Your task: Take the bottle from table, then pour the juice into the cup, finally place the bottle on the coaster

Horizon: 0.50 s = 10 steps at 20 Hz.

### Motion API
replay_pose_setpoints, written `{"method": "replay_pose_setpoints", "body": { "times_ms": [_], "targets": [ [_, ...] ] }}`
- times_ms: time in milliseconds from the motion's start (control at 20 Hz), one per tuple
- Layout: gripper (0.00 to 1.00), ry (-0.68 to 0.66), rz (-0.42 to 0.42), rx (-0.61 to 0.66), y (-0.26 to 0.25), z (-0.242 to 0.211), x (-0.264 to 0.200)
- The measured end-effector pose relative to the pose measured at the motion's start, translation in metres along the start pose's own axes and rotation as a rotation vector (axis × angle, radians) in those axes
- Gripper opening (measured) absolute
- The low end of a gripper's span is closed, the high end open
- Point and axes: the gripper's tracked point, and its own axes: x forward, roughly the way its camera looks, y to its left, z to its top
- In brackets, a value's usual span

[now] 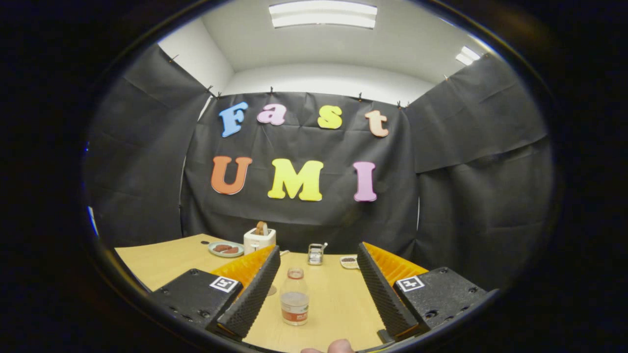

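A small clear plastic bottle (pixel 295 297) with a red label and no cap stands upright on the wooden table (pixel 338 299). It sits between my two fingers, a little nearer the left one, touching neither. My gripper (pixel 319 255) is open wide, its black ribbed pads (pixel 255 294) flanking the bottle. A round base of something clear (pixel 271 290) peeks out behind the left finger; I cannot tell what it is.
At the table's far edge stand a white toaster (pixel 259 239) with bread, a grey plate (pixel 226 249) with food, a small metal rack (pixel 316 254) and a shallow dish (pixel 349 262). A fingertip (pixel 339 346) shows at the near edge. Black cloth walls close in the booth.
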Motion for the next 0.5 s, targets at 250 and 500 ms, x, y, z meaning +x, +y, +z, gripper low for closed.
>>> {"method": "replay_pose_setpoints", "body": {
  "times_ms": [250, 500],
  "targets": [
    [1.0, 0.032, 0.004, 0.025, 0.011, -0.044, 0.013],
    [1.0, 0.089, 0.013, 0.043, 0.023, -0.102, 0.035]
  ]
}}
